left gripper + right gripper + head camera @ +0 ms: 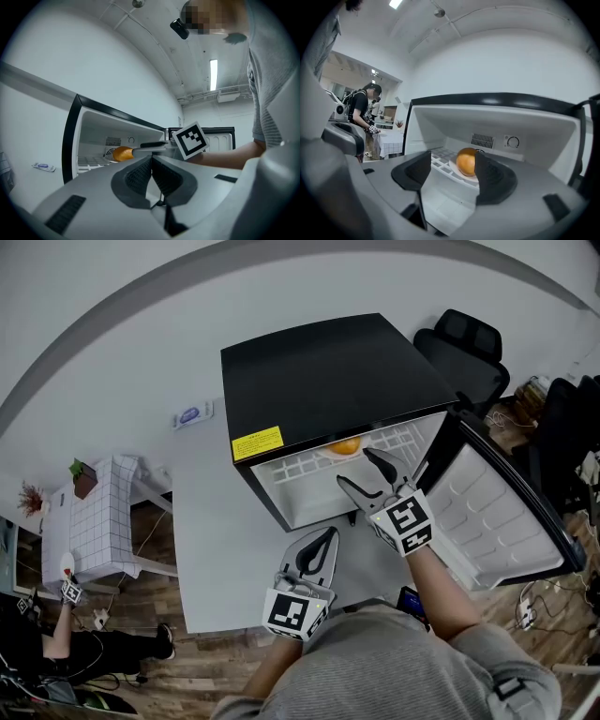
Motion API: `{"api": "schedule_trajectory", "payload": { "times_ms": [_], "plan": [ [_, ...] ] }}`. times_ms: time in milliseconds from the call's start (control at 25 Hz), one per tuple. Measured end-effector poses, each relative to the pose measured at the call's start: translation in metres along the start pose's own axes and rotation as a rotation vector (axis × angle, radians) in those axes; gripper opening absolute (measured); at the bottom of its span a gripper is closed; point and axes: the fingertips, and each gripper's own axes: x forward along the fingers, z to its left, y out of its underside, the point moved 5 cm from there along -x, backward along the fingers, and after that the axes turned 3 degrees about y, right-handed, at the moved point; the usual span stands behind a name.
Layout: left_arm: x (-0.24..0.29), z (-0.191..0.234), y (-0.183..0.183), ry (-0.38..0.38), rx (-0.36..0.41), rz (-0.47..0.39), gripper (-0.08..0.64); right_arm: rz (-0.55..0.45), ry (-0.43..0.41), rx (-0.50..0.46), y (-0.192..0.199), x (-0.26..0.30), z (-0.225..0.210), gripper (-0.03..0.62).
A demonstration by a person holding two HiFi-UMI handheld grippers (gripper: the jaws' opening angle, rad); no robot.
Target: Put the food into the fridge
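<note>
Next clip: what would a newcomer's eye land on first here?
A black mini fridge stands on the white table, door swung open. Inside, a round orange food item sits on a plate on the wire shelf, with the open right gripper just before it; the left gripper is shut, lower down.

Looking steeply down from the head, well above the open fridge (328,381) on the white counter (216,549). Riding low on the left gripper (151,163), facing sideways toward the fridge mouth; riding on the right gripper (452,164), close, facing straight into it. Shared by all three: the orange (466,161) inside.
</note>
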Motion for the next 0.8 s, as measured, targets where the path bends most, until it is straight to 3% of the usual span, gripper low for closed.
{"api": "schedule_trajectory", "payload": {
  "times_ms": [200,440,640,800],
  "plan": [
    [0.000,-0.003,-0.001,0.004,0.002,-0.003,0.011,-0.029,-0.012,-0.005,-0.006,-0.014,0.009,0.244],
    [0.000,-0.006,-0.005,0.009,0.006,-0.004,0.011,-0.084,-0.037,-0.047,-0.018,-0.033,0.019,0.033],
    [-0.001,-0.009,-0.004,0.012,0.012,-0.011,0.011,-0.134,-0.088,0.014,-0.017,-0.045,0.024,0.013],
    [-0.002,-0.010,-0.005,0.013,0.013,-0.008,0.011,-0.111,-0.092,0.055,-0.008,-0.052,0.026,0.012]
  ]
}}
